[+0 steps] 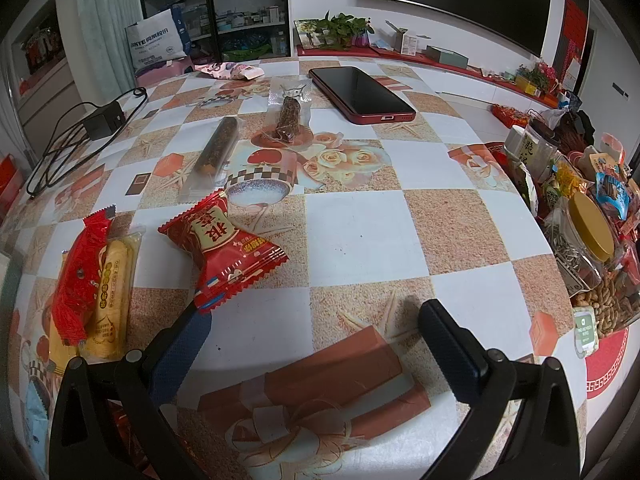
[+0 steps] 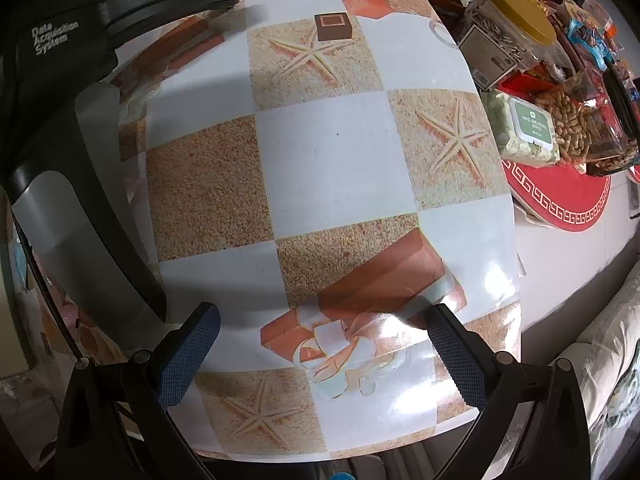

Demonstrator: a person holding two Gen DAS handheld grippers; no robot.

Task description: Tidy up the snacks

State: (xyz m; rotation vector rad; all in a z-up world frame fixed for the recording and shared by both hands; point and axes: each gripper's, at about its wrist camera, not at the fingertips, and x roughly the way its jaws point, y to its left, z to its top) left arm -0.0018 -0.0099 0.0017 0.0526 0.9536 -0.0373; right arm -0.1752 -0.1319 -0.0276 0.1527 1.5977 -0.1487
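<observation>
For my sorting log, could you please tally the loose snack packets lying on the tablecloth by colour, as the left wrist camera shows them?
Red packets: 2
Yellow packets: 1
Clear packets with dark bars: 2
Pink packets: 1
Total: 6

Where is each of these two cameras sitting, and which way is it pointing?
Left wrist: sits on the left gripper, looking forward across the table at the red snack packet and phone; its two open fingers show.
Right wrist: sits on the right gripper, looking down at the tablecloth; its open fingers show, with the other gripper's body on the left.
Shared: the yellow-lidded jar and peanuts.
</observation>
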